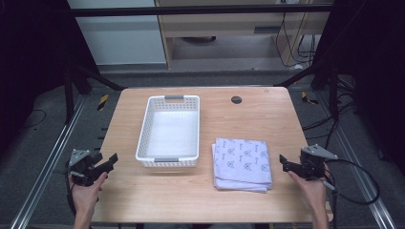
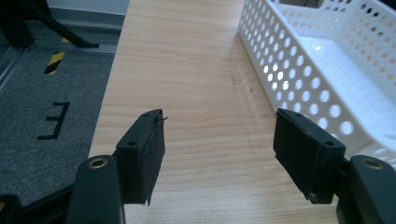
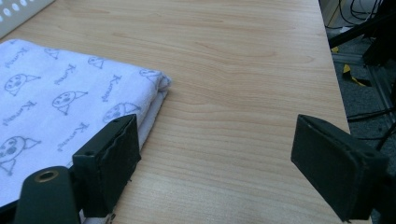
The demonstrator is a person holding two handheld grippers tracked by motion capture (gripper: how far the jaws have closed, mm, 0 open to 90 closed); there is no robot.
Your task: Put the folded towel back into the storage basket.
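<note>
A: How are the jaws of the left gripper (image 1: 111, 161) set?

B: They are spread wide, and nothing is held between them. In the left gripper view only bare wood of the desk (image 2: 196, 70) is seen in the gap between the pads.

A: What is found beside them?

B: A white perforated plastic basket (image 1: 169, 131) is seen just off the outer side of the jaw at the right of that view, near it but not touched. The basket's holed side wall (image 2: 299, 79) is run along past that jaw and onward ahead of it.

A: And the right gripper (image 1: 285, 163)?

B: Its jaws are likewise held wide apart, and nothing is gripped. Open desk surface is seen between them in the right gripper view.

A: Where is the cloth placed?

B: A folded white towel printed with small grey figures (image 1: 242, 163) is laid flat on the desk. In the right gripper view its near corner (image 3: 70, 102) is seen just behind the jaw at the left; whether that jaw is touched by the cloth cannot be told. From above, the towel is seen lying between the two grippers, closer to the right one, with the basket just beyond its far left corner.
</note>
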